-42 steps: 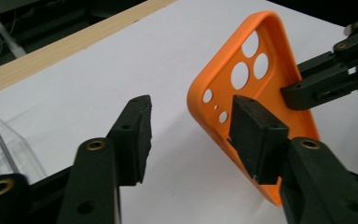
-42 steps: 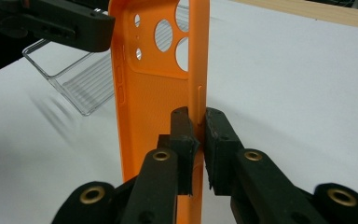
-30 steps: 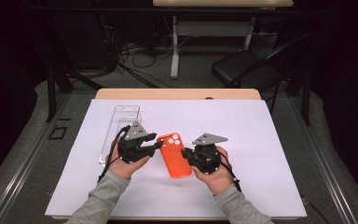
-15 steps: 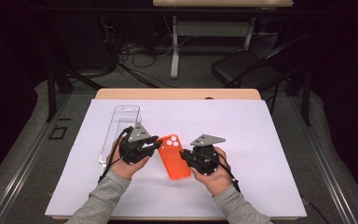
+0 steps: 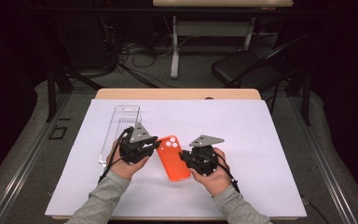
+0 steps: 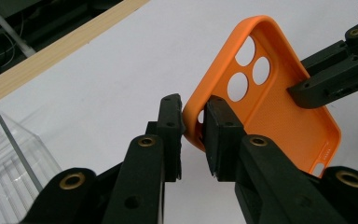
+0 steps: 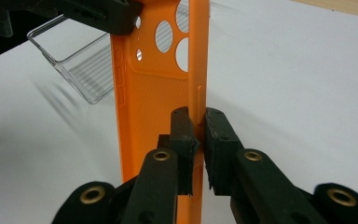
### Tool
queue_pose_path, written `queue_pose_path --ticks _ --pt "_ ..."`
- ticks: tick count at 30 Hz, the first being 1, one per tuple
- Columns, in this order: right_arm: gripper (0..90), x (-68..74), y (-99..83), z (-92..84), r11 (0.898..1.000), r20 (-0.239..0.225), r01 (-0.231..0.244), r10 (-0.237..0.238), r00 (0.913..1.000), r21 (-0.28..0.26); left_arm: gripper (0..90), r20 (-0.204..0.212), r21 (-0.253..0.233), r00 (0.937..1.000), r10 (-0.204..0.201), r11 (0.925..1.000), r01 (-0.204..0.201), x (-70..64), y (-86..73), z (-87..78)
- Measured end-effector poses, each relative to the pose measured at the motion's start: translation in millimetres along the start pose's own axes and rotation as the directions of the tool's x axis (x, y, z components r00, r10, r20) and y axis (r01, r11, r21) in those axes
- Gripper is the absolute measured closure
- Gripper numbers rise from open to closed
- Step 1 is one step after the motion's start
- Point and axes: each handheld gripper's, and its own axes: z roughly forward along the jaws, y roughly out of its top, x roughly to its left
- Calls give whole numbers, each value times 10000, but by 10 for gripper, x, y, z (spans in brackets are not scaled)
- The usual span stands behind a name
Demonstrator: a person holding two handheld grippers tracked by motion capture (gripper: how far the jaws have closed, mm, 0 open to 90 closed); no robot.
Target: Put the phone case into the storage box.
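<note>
Table (image 5: 121, 93) of pale wood carries a white sheet (image 5: 261, 140) that covers nearly all of its top, and everything in hand sits toward the sheet's near edge, a little left of its middle. No brand, label or readable writing can be made out on any of it. A clear plastic tray (image 5: 121, 128) lies near the sheet's left edge, its long axis running from the near side toward the far side. Just right of it is the orange phone case (image 5: 172, 156), held between the two grippers; its long axis runs near to far with a slight lean, the end with the round camera holes pointing toward the table's far edge and the plain end toward the person. In the gripper views its hollow inside shows, and the case stands raised off the sheet rather than flat on it. The left gripper (image 6: 193, 123) has just been closing its jaws, and they now pinch the case's rim at the corner beside the camera holes. The right gripper (image 7: 196, 122) has its jaws clamped on the opposite long side wall, at the small raised button strip.
</note>
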Motion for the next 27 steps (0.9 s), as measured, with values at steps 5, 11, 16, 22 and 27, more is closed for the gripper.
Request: queue_pose_path --ticks 5,11,16,22,27 --pt "831 2 -1 3 10000 5 9 -9 10000 -4 793 56 91 10000 -48 9999 47 8 -4 -1" --pt "831 8 -2 1 10000 18 0 0 10000 -55 799 10 125 10000 -67 9999 67 9 0 -9" --pt "831 10 -2 0 10000 3 1 -1 10000 -32 806 -3 134 10000 -98 9999 98 8 0 -13" --pt "830 12 -3 2 10000 -39 -1 0 10000 -71 811 -37 53 9999 -138 9999 138 10 1 -22" --pt "828 5 -4 5 9999 -84 -40 39 10000 -114 812 10 -13 9998 -221 9998 221 15 -2 -27"
